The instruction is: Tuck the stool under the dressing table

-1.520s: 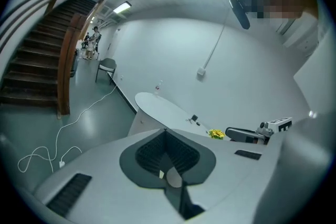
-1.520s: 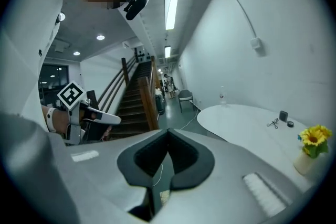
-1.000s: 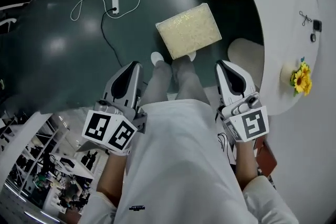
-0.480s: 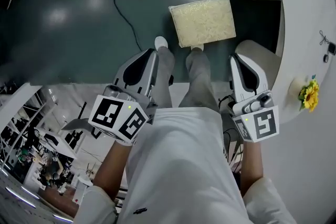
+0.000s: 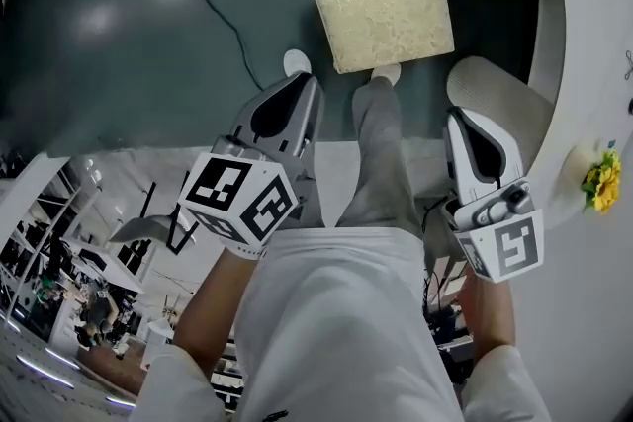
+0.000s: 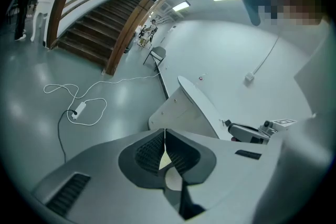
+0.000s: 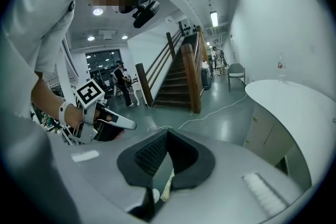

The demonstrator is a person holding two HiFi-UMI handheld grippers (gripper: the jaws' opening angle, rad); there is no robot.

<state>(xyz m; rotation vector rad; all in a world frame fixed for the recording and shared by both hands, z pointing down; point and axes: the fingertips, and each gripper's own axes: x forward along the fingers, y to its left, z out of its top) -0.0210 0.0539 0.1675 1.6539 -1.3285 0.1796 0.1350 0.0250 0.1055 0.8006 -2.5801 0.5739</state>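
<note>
1. Floor (image 5: 109, 35) — dark grey-green and glossy. It fills the far and left part of the head view.
2. Dressing table (image 5: 593, 35) — white, with a curved top, along the right of the scene. Two pale supports show under its left edge, one far and one nearer to you.
3. Stool (image 5: 384, 17) — square, with a cream, fuzzy seat. It stands on the floor beyond your feet, just left of the table's curved edge and out from under the top. One of your shoes is at its near edge.
4. Left gripper (image 5: 300, 84) — you hold it low on the left, pointing down and away towards the floor near the stool's near-left corner. Its jaws are pressed together with nothing held.
5. Right gripper (image 5: 461, 116) — you hold it on the right, beside the nearer table support. Its jaws are likewise closed on nothing.
6. Power strip (image 6: 79, 109) — white, with looped cable, on the far-left floor, well apart from the stool.
7. Yellow flower (image 5: 601, 181) — on the table top, near right.
</note>
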